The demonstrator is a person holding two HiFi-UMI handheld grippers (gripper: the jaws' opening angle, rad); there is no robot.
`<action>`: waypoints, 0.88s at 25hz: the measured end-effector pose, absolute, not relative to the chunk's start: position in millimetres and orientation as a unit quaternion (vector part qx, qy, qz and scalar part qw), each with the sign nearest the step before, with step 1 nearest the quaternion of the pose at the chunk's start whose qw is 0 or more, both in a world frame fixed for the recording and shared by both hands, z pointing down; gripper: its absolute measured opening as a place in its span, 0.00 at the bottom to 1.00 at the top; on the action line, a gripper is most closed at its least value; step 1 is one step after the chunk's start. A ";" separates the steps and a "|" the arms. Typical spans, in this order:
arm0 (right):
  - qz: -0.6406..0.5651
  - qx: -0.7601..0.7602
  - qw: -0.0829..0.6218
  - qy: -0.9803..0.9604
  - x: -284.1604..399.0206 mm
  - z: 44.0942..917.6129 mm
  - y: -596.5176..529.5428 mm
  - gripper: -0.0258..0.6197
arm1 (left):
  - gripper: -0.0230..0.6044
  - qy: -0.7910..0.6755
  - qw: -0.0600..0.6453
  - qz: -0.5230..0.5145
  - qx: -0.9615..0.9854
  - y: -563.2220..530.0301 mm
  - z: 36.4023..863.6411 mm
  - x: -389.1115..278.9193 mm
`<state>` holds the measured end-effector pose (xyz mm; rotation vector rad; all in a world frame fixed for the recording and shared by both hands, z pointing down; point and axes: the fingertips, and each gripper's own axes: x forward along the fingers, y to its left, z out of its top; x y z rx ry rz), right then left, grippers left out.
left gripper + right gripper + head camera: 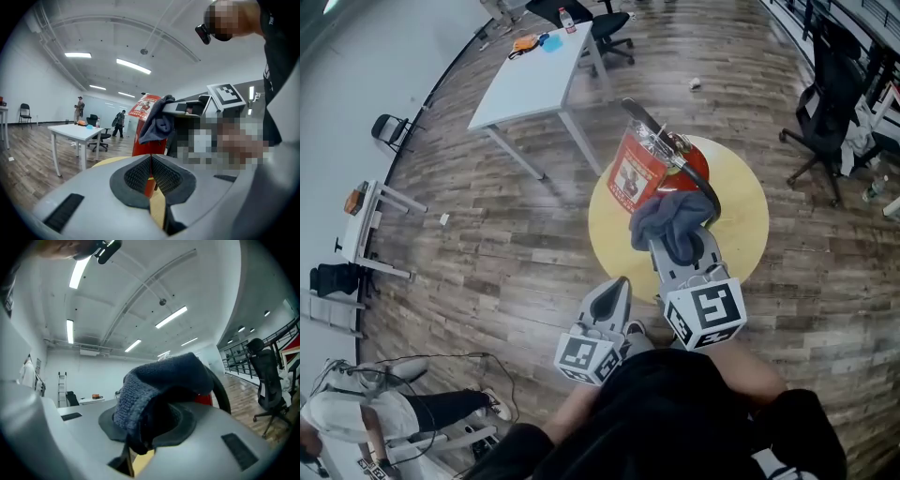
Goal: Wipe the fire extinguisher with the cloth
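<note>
Grips the grey cloth [668, 220] in the right gripper's [662, 247] jaws, against the red extinguisher [642, 169] standing mid-way across the round yellow counter [741, 225]. Holds the left gripper [619, 285] by the counter's near edge, jaws closed on nothing.

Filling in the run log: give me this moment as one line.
right gripper: shut on cloth, at fire extinguisher | left gripper: shut, empty | extinguisher on round yellow surface
</note>
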<state>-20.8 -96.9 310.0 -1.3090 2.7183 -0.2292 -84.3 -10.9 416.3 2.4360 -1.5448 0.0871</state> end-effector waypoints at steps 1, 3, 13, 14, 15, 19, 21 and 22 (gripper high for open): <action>-0.088 -0.429 0.047 0.898 -26.8 320.9 -95.9 0.18 | 0.07 -0.531 0.129 0.030 0.837 -10.2 416.6 -88.1; -0.131 -0.424 0.022 0.896 -35.6 355.0 -97.4 0.18 | 0.07 -0.530 0.131 0.029 0.837 -9.7 418.0 -96.1; -0.251 -0.468 -0.159 0.832 -35.2 585.8 -106.3 0.18 | 0.07 -0.516 0.157 0.044 0.841 -11.6 434.2 -141.2; -0.275 -0.476 -0.171 0.818 -34.8 608.4 -106.6 0.18 | 0.08 -0.513 0.159 0.046 0.842 -12.5 433.6 -146.1; -0.303 -0.483 -0.177 0.802 -35.2 627.5 -107.5 0.18 | 0.07 -0.510 0.159 0.047 0.844 -13.8 432.9 -150.6; -0.404 -0.509 -0.113 0.751 -49.7 653.5 -116.8 0.18 | 0.07 -0.501 0.161 0.051 0.849 -20.5 431.8 -168.6; -0.439 -0.509 -0.037 0.739 -60.9 636.9 -124.6 0.18 | 0.07 -0.499 0.162 0.050 0.850 -23.5 430.8 -178.7; -0.449 -0.503 0.006 0.738 -66.6 621.7 -129.3 0.18 | 0.07 -0.497 0.161 0.048 0.851 -25.2 430.7 -183.1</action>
